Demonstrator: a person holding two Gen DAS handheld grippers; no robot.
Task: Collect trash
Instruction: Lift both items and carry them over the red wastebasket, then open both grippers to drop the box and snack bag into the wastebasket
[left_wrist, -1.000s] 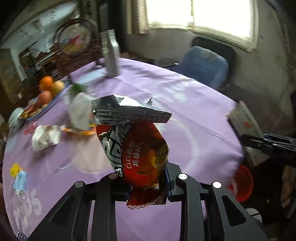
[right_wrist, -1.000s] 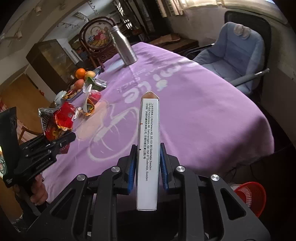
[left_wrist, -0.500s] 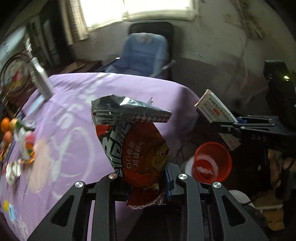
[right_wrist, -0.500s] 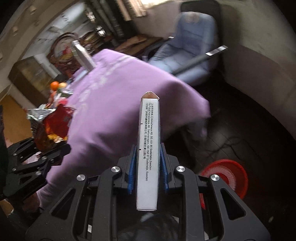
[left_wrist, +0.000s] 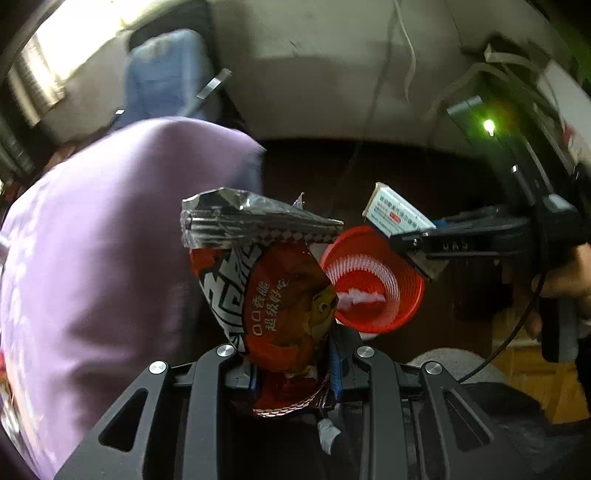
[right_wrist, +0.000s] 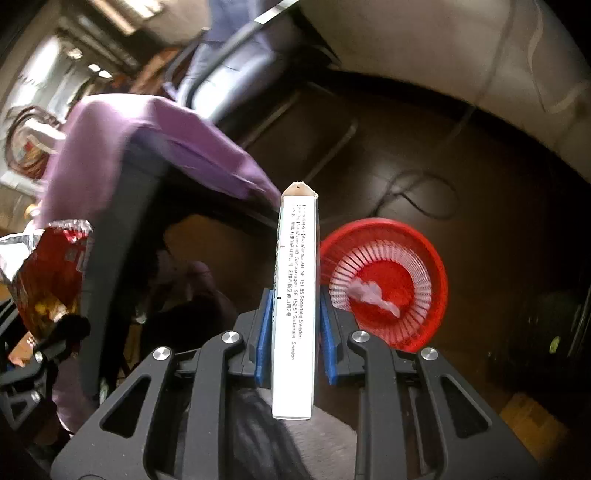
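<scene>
Red basket (right_wrist: 384, 288) stands on open dark floor (right_wrist: 443, 155).

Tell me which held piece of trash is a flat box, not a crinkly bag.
The white carton in the right tool; the left tool holds the red snack bag.

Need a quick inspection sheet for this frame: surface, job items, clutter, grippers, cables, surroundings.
Surface: purple tablecloth hangs over the table edge; dark floor below.
Job's things: red snack bag and white carton, each held above the floor; red basket on the floor holds a white scrap.
Clutter: nothing seen.
Grippers: left hand-held gripper shut on the snack bag; right hand-held gripper shut on the carton.
Cables: dark cable looped on the floor behind the basket.
Surroundings: blue chair, window, pale wall.
</scene>
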